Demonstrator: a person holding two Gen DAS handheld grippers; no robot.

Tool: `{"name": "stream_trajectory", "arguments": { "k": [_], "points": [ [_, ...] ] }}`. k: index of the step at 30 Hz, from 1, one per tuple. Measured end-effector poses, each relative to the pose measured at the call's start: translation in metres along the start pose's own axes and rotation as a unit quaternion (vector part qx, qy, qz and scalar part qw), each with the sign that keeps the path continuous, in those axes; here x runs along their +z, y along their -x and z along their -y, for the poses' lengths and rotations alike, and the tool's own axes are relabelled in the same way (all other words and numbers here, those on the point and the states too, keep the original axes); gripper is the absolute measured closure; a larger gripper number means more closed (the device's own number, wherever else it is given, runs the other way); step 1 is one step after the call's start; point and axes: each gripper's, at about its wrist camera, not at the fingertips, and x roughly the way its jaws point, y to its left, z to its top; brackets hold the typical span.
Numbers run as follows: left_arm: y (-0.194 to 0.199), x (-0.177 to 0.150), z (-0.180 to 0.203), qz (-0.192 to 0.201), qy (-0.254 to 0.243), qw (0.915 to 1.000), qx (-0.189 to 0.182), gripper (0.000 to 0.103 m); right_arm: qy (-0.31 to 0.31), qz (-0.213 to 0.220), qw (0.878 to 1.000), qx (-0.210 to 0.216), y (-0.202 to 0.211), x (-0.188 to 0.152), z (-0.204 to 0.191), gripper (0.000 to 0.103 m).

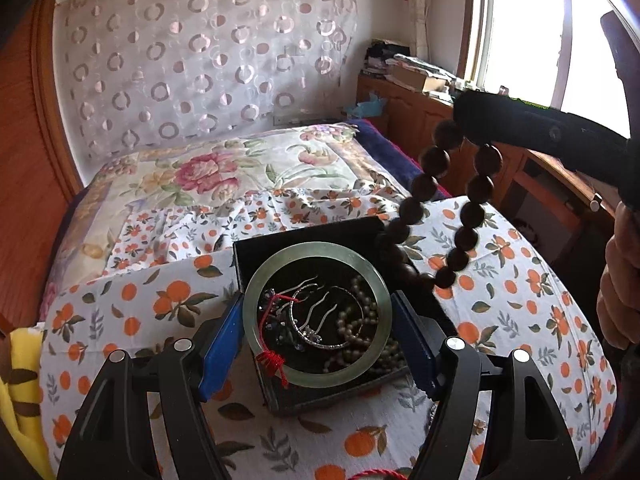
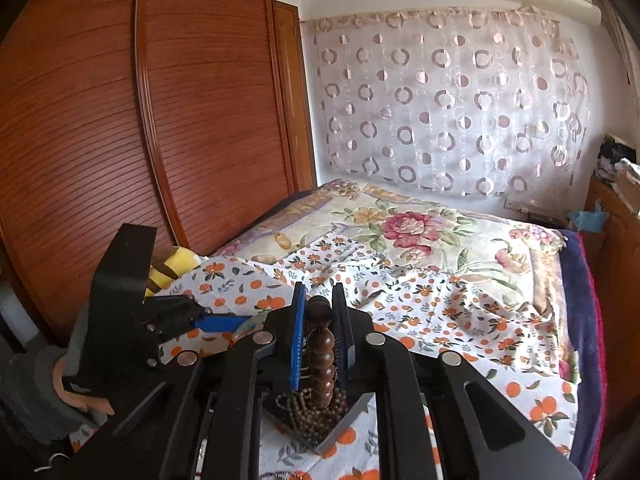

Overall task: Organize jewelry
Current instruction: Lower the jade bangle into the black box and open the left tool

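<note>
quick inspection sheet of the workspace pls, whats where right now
surface: bed sheet with orange-fruit print
job's things: jade bangle in left gripper, over black jewelry box holding silver bangle, small-bead strand; dark wooden bead bracelet hangs from right gripper
clutter: yellow cloth at bed edge
grippers: left shut on bangle; right shut on beads
cables: nothing seen
surroundings: wardrobe, curtain, window

Right gripper (image 2: 318, 326) fingers (image 2: 297, 336) clamp dark bead strand (image 2: 320, 354).

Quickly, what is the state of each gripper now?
Left gripper: shut on the green bangle.
Right gripper: shut on the dark bead bracelet.
</note>
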Motion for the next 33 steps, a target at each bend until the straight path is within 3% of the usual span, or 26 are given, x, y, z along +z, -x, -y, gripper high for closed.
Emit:
{"name": "stream_trajectory", "arguments": {
  "k": [3, 6, 20, 33],
  "points": [
    [-0.003, 0.0, 0.0, 0.001, 0.001, 1.0, -0.001, 0.033, -0.006, -0.006, 1.0, 0.004, -0.011, -0.002, 0.005, 0.088],
    [-0.001, 0.001, -0.001, 0.015, 0.004, 0.9999, -0.004, 0.024, -0.011, -0.013, 1.0, 0.005, -0.019, -0.006, 0.009, 0.088],
    [0.013, -0.007, -0.024, 0.038, 0.024, 0.999, -0.009, 0.023, -0.048, -0.063, 0.997, -0.015, -0.046, -0.051, 0.015, 0.088],
    [0.019, -0.01, -0.021, 0.046, 0.023, 0.9986, -0.015, 0.023, -0.043, -0.068, 0.996, -0.028, -0.021, -0.07, -0.005, 0.087]
  ]
}}
